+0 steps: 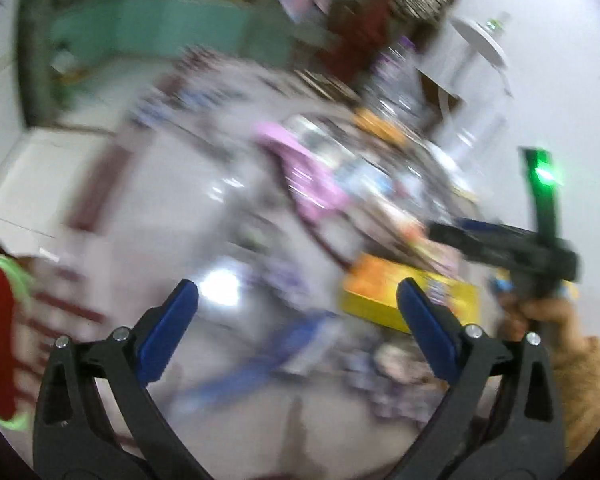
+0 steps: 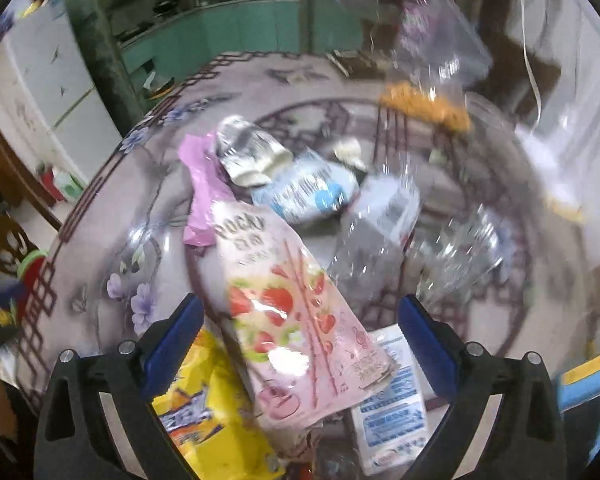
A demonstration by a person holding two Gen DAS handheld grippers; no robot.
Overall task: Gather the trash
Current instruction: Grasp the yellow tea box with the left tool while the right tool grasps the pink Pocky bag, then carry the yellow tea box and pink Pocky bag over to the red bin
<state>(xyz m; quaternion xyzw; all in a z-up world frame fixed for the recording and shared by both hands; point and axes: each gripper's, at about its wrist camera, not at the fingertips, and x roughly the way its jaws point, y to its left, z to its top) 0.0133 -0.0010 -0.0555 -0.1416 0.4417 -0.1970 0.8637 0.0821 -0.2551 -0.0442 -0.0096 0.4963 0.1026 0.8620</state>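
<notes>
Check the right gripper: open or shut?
Open. The right gripper has its blue fingers spread wide either side of the Pocky box, touching nothing.

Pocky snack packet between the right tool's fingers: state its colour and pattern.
Pale pink Pocky packet printed with red strawberries and thin sticks; clearest in the right wrist view.

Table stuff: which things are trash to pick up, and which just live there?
Trash: Pocky wrapper, yellow snack bag, pink wrapper, blue-and-white packet, crushed clear bottle.

Just there: flowered tablecloth, fridge, green counter.
</notes>
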